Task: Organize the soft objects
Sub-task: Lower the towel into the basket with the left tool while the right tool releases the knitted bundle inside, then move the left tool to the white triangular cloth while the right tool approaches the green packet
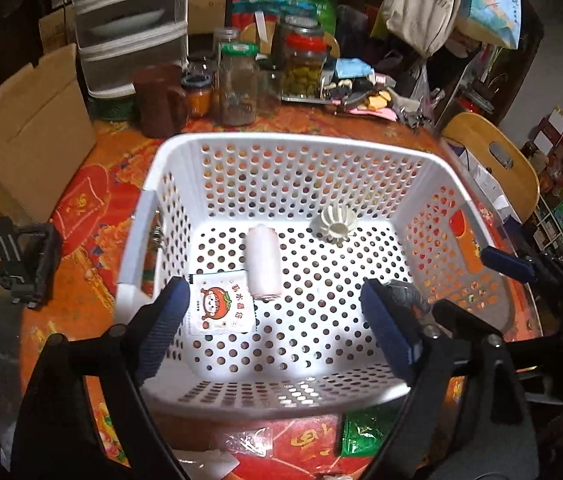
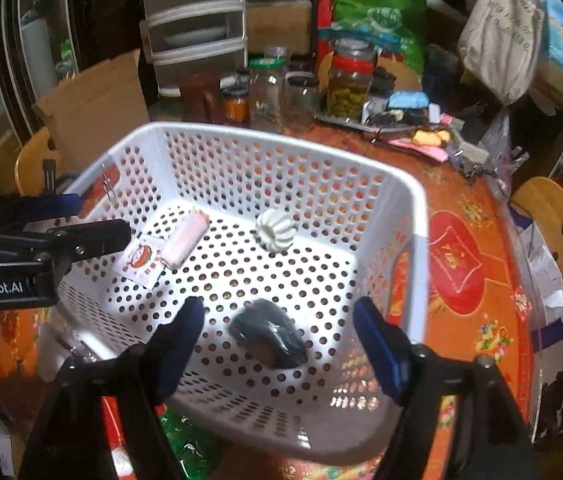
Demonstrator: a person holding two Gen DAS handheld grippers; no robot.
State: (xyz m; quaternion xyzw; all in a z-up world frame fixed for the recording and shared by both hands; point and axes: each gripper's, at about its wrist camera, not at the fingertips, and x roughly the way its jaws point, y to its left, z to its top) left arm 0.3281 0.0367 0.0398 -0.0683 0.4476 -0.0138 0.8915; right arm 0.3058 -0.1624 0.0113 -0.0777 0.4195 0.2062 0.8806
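A white perforated basket (image 1: pixel 281 144) (image 2: pixel 265 136) stands on the red-orange table. In it lie a white-pink roll (image 1: pixel 262 261) (image 2: pixel 185 242), a flat sachet with a tomato cartoon (image 1: pixel 220 305) (image 2: pixel 140 261), a white ribbed piece (image 1: pixel 334 224) (image 2: pixel 274 232) and a dark wrapped bundle (image 2: pixel 269 336) (image 1: pixel 405 294). My left gripper (image 1: pixel 277 332) is open and empty over the basket's near side. My right gripper (image 2: pixel 281 348) is open, hovering just above the dark bundle without touching it. The right gripper (image 1: pixel 507 264) also shows at the right of the left wrist view.
Glass jars (image 1: pixel 237 84) (image 2: pixel 351 80), a brown mug (image 1: pixel 157 100), cardboard (image 1: pixel 29 136), a drawer unit (image 1: pixel 129 28) and bags crowd the table's far side. A green foil packet (image 1: pixel 369 432) (image 2: pixel 185 440) lies before the basket. Wooden chairs (image 1: pixel 493 164) (image 2: pixel 557 240) stand at the right.
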